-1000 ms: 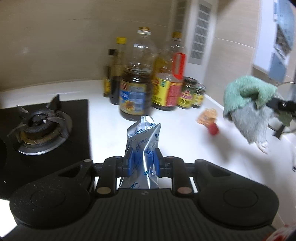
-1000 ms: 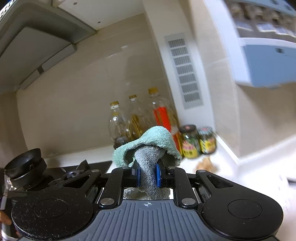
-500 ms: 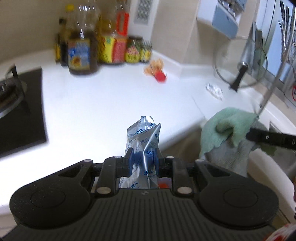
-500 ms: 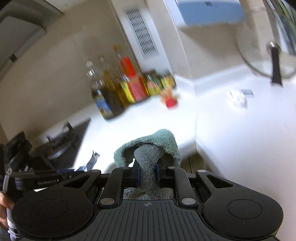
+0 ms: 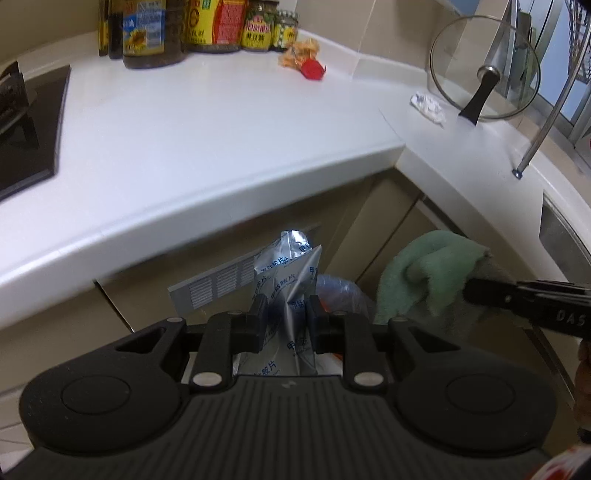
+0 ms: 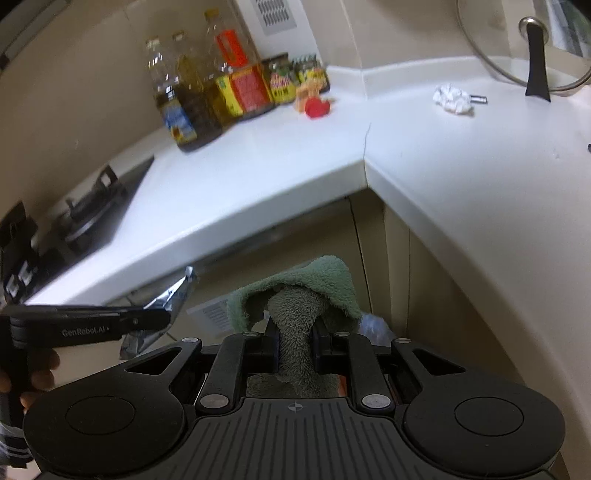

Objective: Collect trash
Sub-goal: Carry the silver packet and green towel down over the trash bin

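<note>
Foil packet (image 5: pixel 291 273) is clamped upright in the left gripper (image 5: pixel 284 319), below the worktop (image 5: pixel 221 122) edge. Green cloth (image 6: pixel 295 291) is clamped in the right gripper (image 6: pixel 294 341) alongside. A bagged bin (image 5: pixel 341 295), judged the drop point, is glimpsed just beyond both.

Foil packet (image 5: pixel 286 291): silver, blue printed characters across it. Cloth (image 6: pixel 306 291): pale green outer face, grey pile underneath. Both grippers, left (image 5: pixel 283 325) and right (image 6: pixel 294 347): matte black, ribbed tops, silver screw heads. Counter (image 5: pixel 207 122): plain white. Cabinet fronts (image 5: pixel 380 229): beige, with a grey slatted vent (image 5: pixel 214 286). Hob (image 5: pixel 29 122): black. Wall tiles (image 6: pixel 81 85): beige. Bottles (image 6: pixel 192 96): clear with dark or amber contents, yellow caps; labels blue, yellow, red. Jars (image 5: pixel 258 29): yellow-and-red labels, dark lids. Wrapper (image 5: pixel 312 68): red, orange scrap just beside it. Crumpled paper (image 6: pixel 452 98): white. Lid (image 5: pixel 484 62): clear glass, black knob.
</note>
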Tool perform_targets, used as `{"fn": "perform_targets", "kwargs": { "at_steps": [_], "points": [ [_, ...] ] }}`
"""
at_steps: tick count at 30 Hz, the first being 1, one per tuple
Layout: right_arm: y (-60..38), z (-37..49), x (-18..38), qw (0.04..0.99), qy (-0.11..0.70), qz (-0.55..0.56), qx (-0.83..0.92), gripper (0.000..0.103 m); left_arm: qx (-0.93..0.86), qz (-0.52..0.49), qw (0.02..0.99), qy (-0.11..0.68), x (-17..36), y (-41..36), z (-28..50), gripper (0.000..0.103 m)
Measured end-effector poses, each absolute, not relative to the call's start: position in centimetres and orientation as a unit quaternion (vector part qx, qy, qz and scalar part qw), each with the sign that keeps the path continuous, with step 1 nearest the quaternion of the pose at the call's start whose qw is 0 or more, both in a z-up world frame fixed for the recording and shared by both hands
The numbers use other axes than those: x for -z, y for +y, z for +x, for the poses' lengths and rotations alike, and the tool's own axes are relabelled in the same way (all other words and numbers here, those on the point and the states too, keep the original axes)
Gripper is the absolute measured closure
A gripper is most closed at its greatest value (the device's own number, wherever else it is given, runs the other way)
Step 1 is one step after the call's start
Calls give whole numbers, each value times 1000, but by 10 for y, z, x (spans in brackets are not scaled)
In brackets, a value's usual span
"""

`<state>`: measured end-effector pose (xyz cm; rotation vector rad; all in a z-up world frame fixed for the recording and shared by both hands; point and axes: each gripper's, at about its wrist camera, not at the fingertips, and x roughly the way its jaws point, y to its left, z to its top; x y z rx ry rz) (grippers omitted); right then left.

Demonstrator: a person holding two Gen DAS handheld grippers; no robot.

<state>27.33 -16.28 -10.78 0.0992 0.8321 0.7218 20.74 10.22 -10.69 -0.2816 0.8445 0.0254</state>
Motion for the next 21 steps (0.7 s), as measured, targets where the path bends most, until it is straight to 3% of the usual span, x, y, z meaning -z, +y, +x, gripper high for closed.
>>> {"fn": "perform_targets", "kwargs": {
  "at_steps": [21],
  "points": [
    [-160,287,190,837,414,0,-359,86,-47,-167,874,453,174,60,212,83]
  ]
}}
